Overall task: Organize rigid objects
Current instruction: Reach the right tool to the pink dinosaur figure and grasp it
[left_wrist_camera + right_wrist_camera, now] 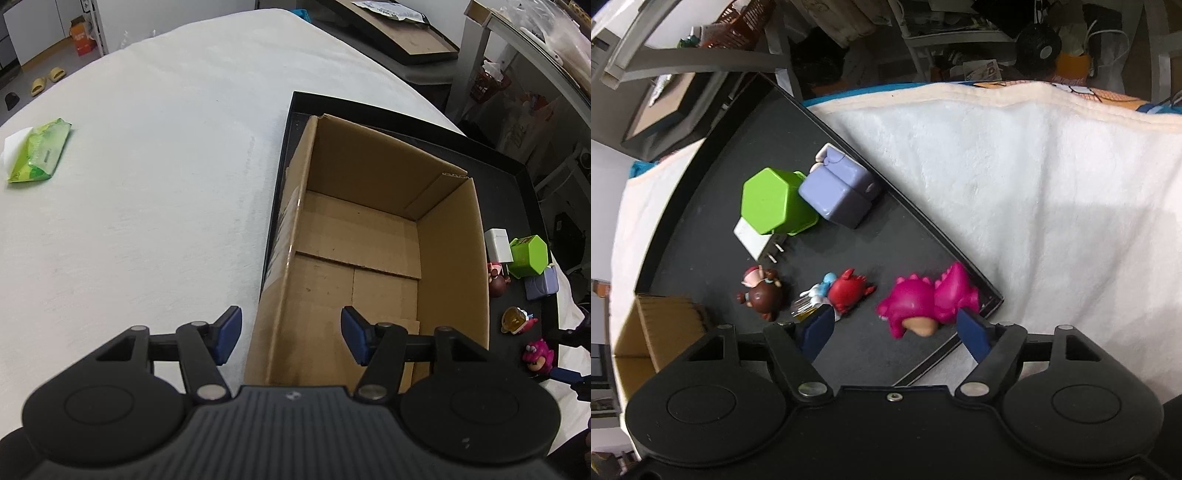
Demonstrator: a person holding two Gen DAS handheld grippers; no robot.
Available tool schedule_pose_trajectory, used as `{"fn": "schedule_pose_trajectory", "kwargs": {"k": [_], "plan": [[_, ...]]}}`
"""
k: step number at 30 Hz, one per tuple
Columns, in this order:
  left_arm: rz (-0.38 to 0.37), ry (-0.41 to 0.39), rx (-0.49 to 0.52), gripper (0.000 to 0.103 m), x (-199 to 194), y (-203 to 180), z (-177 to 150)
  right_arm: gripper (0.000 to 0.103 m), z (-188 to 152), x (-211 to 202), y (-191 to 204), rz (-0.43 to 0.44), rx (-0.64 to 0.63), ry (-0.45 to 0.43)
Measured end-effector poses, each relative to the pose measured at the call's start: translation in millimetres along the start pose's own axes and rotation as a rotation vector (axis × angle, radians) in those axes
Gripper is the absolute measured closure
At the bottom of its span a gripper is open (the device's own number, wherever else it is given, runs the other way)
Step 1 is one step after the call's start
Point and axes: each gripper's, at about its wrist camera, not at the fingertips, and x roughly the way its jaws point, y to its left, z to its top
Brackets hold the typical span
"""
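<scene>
Left wrist view: my left tongs [291,334] are nearest, spread wide and holding nothing. One blue pad sits over the white bench cover [147,184]; the other sits over the open cardboard box [369,236]. The box is empty and stands inside a black tray [517,173]. To the right of the box, on the tray floor, lie a white block [496,243], a green hexagonal container [530,256], a lilac box [541,286], a brown figure [498,282], a red figure [517,319] and a pink dinosaur figure [539,354]. A green packet [40,151] lies well apart on the cover, far left.

Right wrist view: my right tongs [897,330] are nearest, spread and empty, positioned above the tray's near corner. The pink dinosaur figure [929,301] lies on its side between the pads, just beyond them; whether the right pad touches it cannot be determined. The red figure [847,291] and brown figure [762,295] lie to its left. The green hexagonal container [772,201] touches the lilac box [838,192] and overlaps the white block [751,238].
</scene>
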Motion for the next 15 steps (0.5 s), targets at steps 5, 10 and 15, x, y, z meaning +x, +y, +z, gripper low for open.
{"fn": "schedule_pose_trajectory", "kwargs": {"k": [5,10,15], "plan": [[-0.012,0.012,0.003,0.045,5.4,-1.6,1.2,0.031,1.0,6.9,8.5,-0.087,-0.043,-0.026],[-0.02,0.022,-0.004,0.052,11.0,-0.2,1.7,0.037,4.8,21.7,9.6,-0.131,-0.048,-0.006],[0.002,0.018,-0.008,0.064,14.2,1.2,0.7,0.059,3.7,34.7,10.7,-0.148,-0.05,0.019]]}}
